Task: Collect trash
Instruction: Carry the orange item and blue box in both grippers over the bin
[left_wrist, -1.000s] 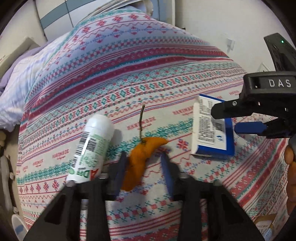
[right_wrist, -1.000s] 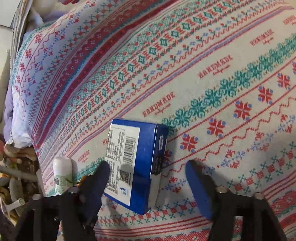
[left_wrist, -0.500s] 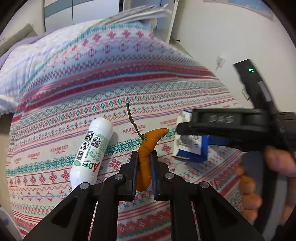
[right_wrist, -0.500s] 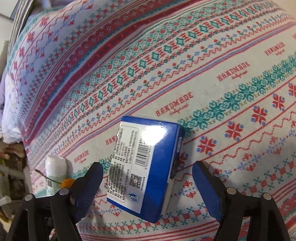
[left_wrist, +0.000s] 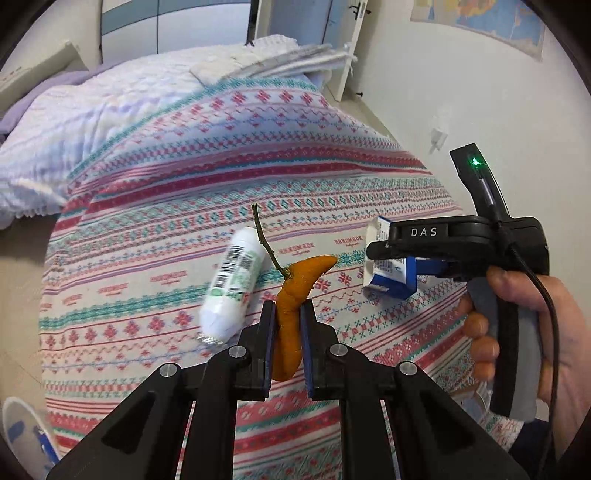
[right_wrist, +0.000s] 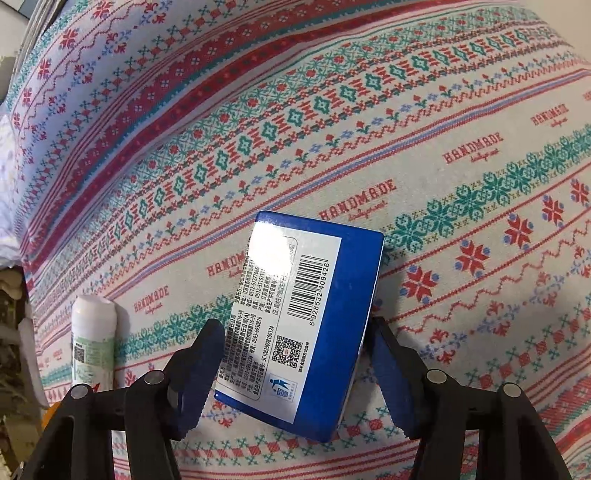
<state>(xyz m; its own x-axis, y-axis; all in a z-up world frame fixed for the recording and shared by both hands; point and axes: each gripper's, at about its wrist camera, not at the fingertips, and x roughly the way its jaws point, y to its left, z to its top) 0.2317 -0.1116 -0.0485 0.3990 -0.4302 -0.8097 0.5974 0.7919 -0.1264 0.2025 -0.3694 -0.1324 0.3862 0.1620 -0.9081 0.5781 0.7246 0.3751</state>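
Pinching: left gripper (left_wrist: 286, 325) clamps soft orange peel (left_wrist: 295, 291) mid-length, above patterned bedspread (left_wrist: 147, 206) | right gripper (right_wrist: 295, 354) closes across blue carton (right_wrist: 299, 328), light, crushable; grip its narrow sides | white bottle (left_wrist: 232, 284) lies beside.

Orange peel (left_wrist: 291, 295), blue-and-white box (right_wrist: 306, 325), white-green bottle (left_wrist: 232, 284), red-teal patterned bedspread (right_wrist: 369, 110).

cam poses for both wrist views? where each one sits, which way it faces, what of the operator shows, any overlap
Left wrist: on the left gripper, facing across the patterned bedspread toward the far wall; the gripper is shut on an orange peel, and the right hand shows holding the right gripper.
Right wrist: on the right gripper, looking down at the bedspread; its fingers flank the blue box; no hand shows.
Shared: blue box, white bottle, bedspread.
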